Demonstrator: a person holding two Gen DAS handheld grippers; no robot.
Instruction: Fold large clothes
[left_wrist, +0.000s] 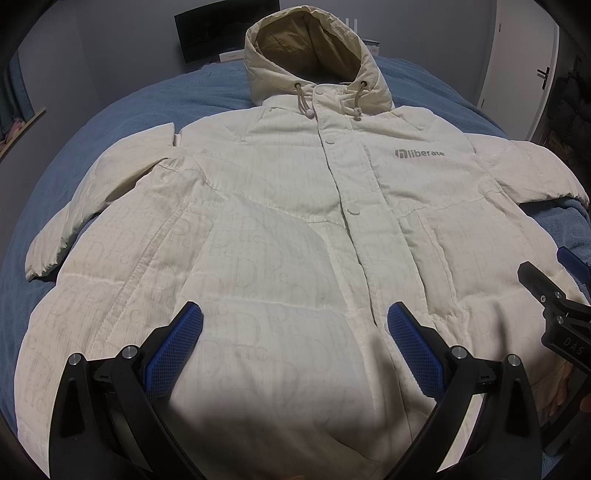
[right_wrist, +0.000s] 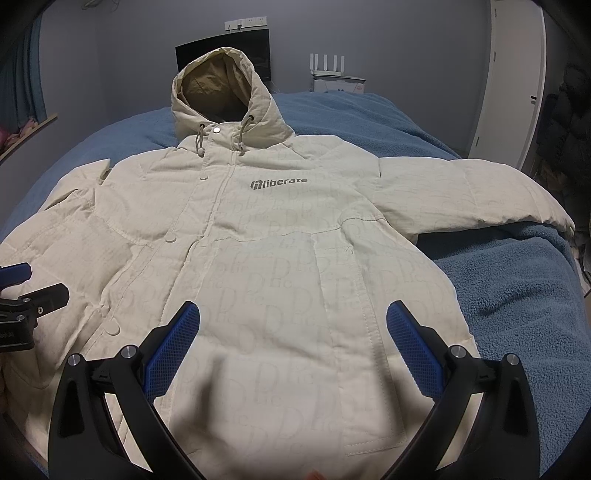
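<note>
A cream hooded puffer jacket (left_wrist: 295, 221) is lying face up and buttoned on a bed covered by a blue blanket (left_wrist: 110, 122), with nothing folded yet, so the work is sitting at its very start: the grippers are being brought to the hem before a first fold. The left gripper (left_wrist: 294, 343) is hovering just above the lower front of the jacket, its blue-padded fingers (left_wrist: 184, 332) spread wide and gripping nothing; the snap placket is running away ahead of it, slightly to its right, up to the hood (left_wrist: 314, 55) at the far end. The right gripper (right_wrist: 293, 343) is hanging likewise over the other half of the lower front, fingers wide apart and empty, with the chest logo (right_wrist: 279, 182) straight ahead and the hood ahead to its left. One sleeve (left_wrist: 92, 206) is stretching out ahead and left of the left gripper, the other sleeve (right_wrist: 472, 195) ahead and right of the right gripper. The next move is probably calling for each gripper to be travelling outward to a sleeve or side edge, closing on the thick padding with a deep bite, and carrying it across the body; the puffy fill is likely to be springing back, so the fold will need pressing flat.
</note>
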